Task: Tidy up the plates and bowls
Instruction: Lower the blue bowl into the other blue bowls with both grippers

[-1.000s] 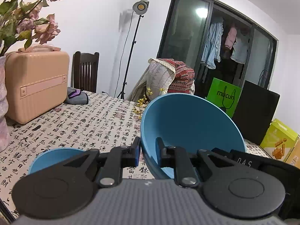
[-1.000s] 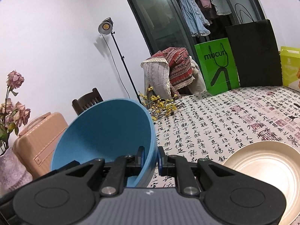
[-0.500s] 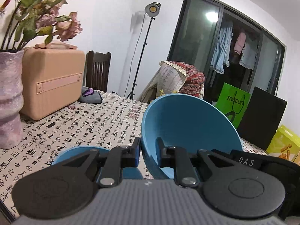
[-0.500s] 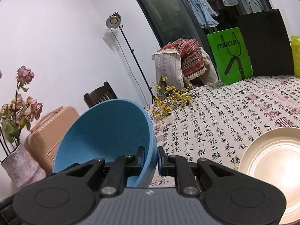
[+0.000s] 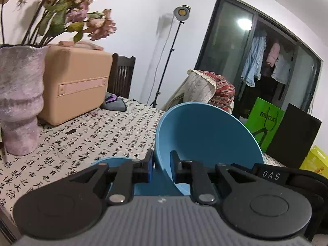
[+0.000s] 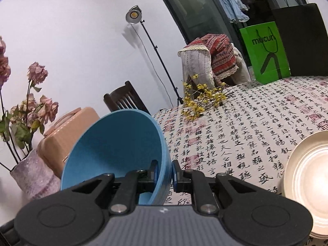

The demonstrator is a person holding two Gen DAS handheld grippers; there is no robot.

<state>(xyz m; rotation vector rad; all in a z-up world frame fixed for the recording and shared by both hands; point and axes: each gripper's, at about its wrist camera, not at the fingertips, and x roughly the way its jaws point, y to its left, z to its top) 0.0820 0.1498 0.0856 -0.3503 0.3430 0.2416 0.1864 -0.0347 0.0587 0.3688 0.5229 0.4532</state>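
Just below and left of my left gripper, a second blue bowl waits on the tablecloth, while both it and my right gripper stay clamped on opposite rims of the tilted blue bowl.

Both tools: black linkage arms w/ silver pivot screws, ribbed grey body, round black discs.

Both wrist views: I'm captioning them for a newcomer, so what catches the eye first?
A big blue bowl fills the centre, both grippers clamped on its rim: the left gripper and the right gripper. A second blue bowl sits on the table below, and cream plates gleam at right.
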